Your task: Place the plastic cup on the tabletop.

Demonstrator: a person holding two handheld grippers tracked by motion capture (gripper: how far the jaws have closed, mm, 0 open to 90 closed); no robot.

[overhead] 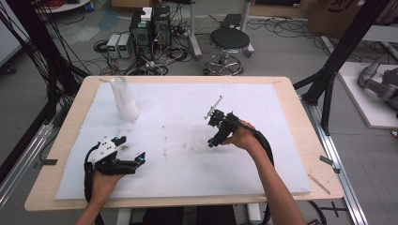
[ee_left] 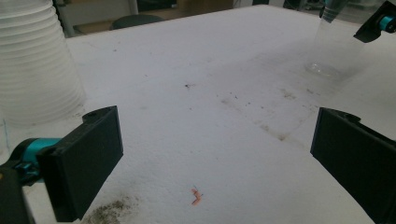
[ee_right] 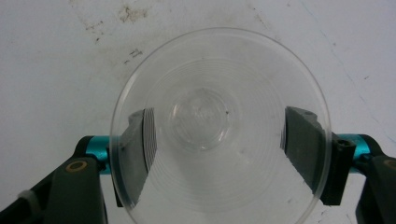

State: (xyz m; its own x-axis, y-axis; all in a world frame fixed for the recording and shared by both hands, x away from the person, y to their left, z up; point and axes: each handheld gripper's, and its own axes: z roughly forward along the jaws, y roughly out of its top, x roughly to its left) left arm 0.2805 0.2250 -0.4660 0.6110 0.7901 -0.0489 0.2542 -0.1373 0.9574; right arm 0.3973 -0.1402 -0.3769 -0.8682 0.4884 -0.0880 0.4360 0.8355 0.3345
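A clear plastic cup (ee_right: 219, 51) stands upright on the white foam mat (overhead: 187, 108), its open mouth seen from above in the right gripper view. My right gripper (ee_right: 217, 140) reaches down around it with a jaw on each side of its wall, shut on it. In the high view the right gripper (overhead: 214, 142) is right of the mat's centre. The left gripper view has the same cup (ee_left: 334, 42) at top right. My left gripper (overhead: 133, 149) lies at the mat's lower left, open, with bare mat between its jaws (ee_left: 217, 154). A stack of cups (overhead: 124, 99) stands at the back left.
The stack of cups (ee_left: 35, 60) rises close to the left jaw's side. A small orange scrap (ee_left: 195, 197) and dark stains mark the mat. The wooden table edge (overhead: 309, 136) frames the mat. A stool (overhead: 229, 42), computer boxes (overhead: 150, 28) and cables sit on the floor beyond.
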